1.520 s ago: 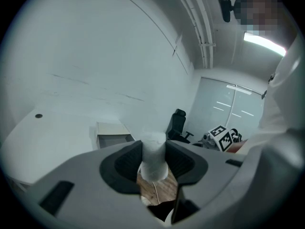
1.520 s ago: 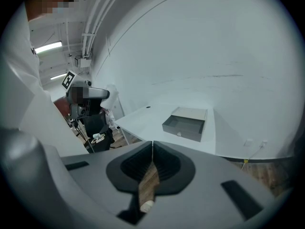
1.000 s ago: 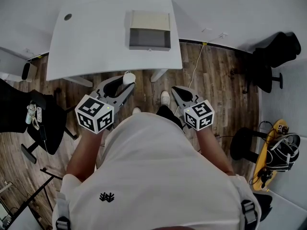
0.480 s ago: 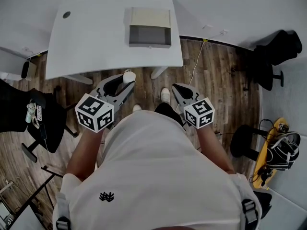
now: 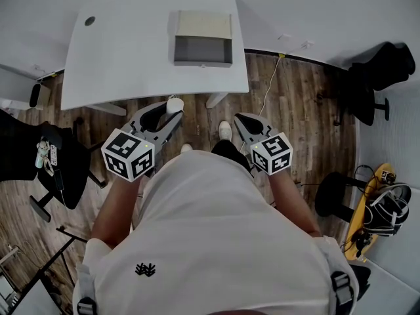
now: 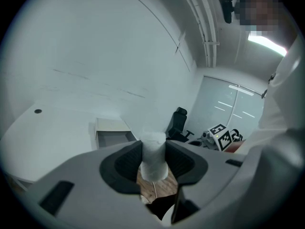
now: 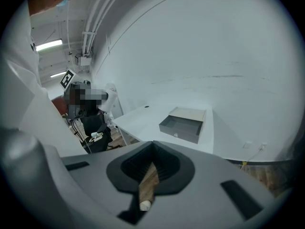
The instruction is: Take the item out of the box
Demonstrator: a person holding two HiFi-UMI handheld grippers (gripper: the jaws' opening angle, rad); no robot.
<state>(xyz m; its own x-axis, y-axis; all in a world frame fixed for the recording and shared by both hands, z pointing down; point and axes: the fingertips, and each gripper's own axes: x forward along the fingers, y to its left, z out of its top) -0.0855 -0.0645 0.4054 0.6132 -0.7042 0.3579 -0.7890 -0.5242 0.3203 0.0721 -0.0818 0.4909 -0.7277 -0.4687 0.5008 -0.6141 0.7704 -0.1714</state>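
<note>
The left hand-held gripper (image 5: 169, 112) is closed on a white item (image 6: 153, 159) that stands between its two jaws; the item is out of the box (image 5: 203, 44), over the wooden floor (image 5: 295, 104) and well apart from it; the grey box lies open on the white surface (image 5: 125, 58); the right hand-held gripper (image 5: 243, 122) has its jaws together, with nothing between them.

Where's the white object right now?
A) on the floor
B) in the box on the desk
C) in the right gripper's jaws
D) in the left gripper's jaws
D: the left gripper is clamped on the white object, away from the box on the desk.
</note>
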